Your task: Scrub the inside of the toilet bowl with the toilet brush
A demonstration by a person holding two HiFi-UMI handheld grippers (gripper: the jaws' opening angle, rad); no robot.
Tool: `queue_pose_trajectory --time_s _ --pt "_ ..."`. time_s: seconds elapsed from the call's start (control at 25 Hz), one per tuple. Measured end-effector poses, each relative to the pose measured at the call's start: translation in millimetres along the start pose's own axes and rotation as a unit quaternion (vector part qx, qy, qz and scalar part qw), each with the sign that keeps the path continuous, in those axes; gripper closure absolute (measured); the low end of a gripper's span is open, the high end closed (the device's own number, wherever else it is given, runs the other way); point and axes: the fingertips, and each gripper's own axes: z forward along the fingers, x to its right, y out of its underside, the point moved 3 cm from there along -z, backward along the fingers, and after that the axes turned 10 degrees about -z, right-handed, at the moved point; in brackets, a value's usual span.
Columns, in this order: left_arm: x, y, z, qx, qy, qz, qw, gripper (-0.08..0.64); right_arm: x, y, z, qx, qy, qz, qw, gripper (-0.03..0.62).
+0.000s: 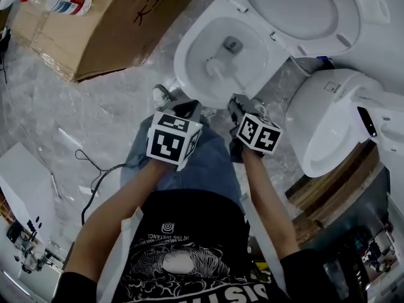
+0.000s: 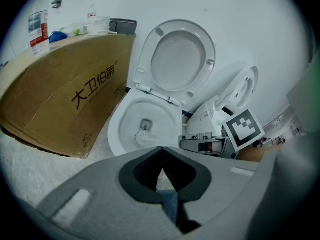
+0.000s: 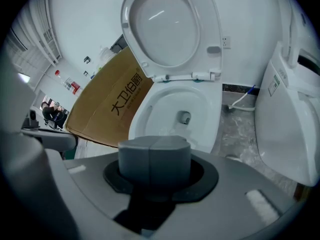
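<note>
The white toilet bowl (image 1: 184,59) stands with its seat and lid (image 1: 297,8) raised. A white toilet brush (image 1: 214,66) lies inside the bowl; in the left gripper view its head (image 2: 141,137) sits near the drain and the handle runs toward the front right rim. My left gripper (image 1: 183,109) hovers shut and empty over the bowl's front edge, its tips (image 2: 161,151) meeting. My right gripper (image 1: 235,104) is beside it, just short of the rim, its jaws (image 3: 152,146) pressed together with nothing visible between them. The bowl (image 3: 216,111) fills the space ahead.
A large cardboard box (image 1: 95,24) with a plastic bottle (image 1: 60,0) on it lies left of the toilet. A second white toilet (image 1: 328,125) lies on its side at the right. A black cable (image 1: 95,169) trails on the marble floor. My shoe (image 1: 162,95) is by the bowl's base.
</note>
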Motion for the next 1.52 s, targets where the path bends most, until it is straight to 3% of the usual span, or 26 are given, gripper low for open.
queue_pose_trajectory --time_s 0.28,0.8,1.0,1.52 --pt "-4.2 8.0 -0.7 -0.002 -0.005 -0.005 1.0 0.563 -0.3 -7.6 20.0 -0.001 -0.005 -0.007 1.0 0.442" --pt "-24.6 17.7 -7.1 -0.002 -0.025 -0.038 0.999 0.563 29.6 -69.9 50.4 0.023 0.033 -0.02 0.999 0.442" --pt "-18.7 16.2 -6.9 -0.005 -0.02 -0.025 0.9995 0.563 45.8 -84.9 47.5 0.041 0.045 -0.008 0.998 0.442" --pt "-4.2 7.4 -0.4 -0.014 -0.015 0.001 0.9998 0.563 80.7 -56.9 15.8 0.035 0.075 0.016 0.996 0.442"
